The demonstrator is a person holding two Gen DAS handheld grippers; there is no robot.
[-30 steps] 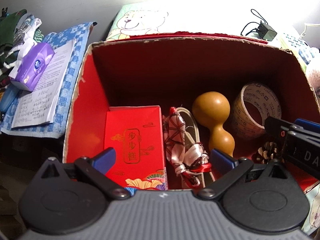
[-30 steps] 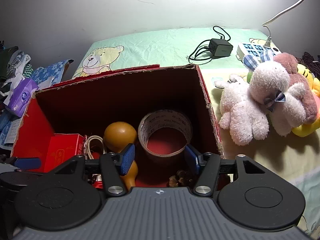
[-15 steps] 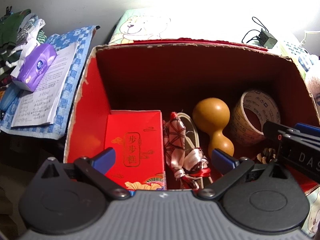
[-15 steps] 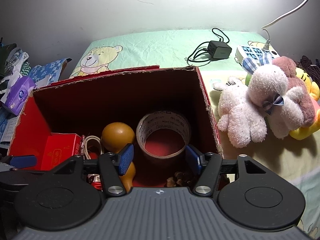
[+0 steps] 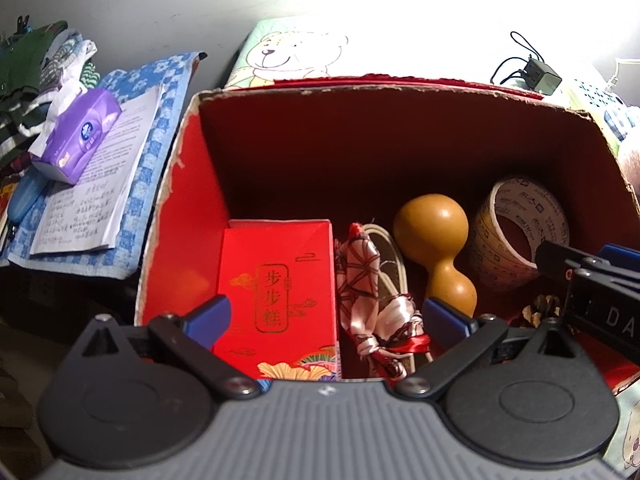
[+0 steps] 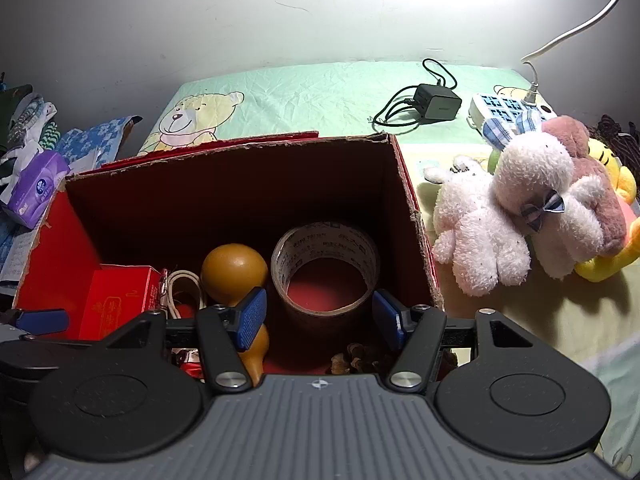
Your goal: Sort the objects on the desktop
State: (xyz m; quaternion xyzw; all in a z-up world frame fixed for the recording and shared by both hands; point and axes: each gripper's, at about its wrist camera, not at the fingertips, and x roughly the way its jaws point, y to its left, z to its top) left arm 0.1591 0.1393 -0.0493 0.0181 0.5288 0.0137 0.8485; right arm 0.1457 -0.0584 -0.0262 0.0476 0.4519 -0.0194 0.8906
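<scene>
An open red cardboard box (image 5: 176, 184) (image 6: 416, 216) holds a flat red packet (image 5: 276, 292) (image 6: 116, 304), a patterned cloth bundle with a cord (image 5: 368, 292), a tan gourd (image 5: 436, 236) (image 6: 234, 272), a roll of tape (image 5: 516, 228) (image 6: 326, 264) and a pine cone (image 5: 540, 310) (image 6: 352, 360). My left gripper (image 5: 324, 320) hangs open over the packet and the bundle, holding nothing. My right gripper (image 6: 320, 312) stands open above the tape roll, its fingers either side of the roll's near rim without touching it.
A purple tissue pack (image 5: 76, 136) (image 6: 34, 188) lies on papers (image 5: 96, 184) over a blue cloth left of the box. Plush toys (image 6: 532, 204) lie right of the box. Behind it are a charger (image 6: 436, 106) and a power strip (image 6: 504, 108) on a green bear sheet (image 6: 304, 96).
Both grippers have drawn back and up a little from the box, so its contents sit slightly lower and smaller in each view. Nothing in the box has moved.
</scene>
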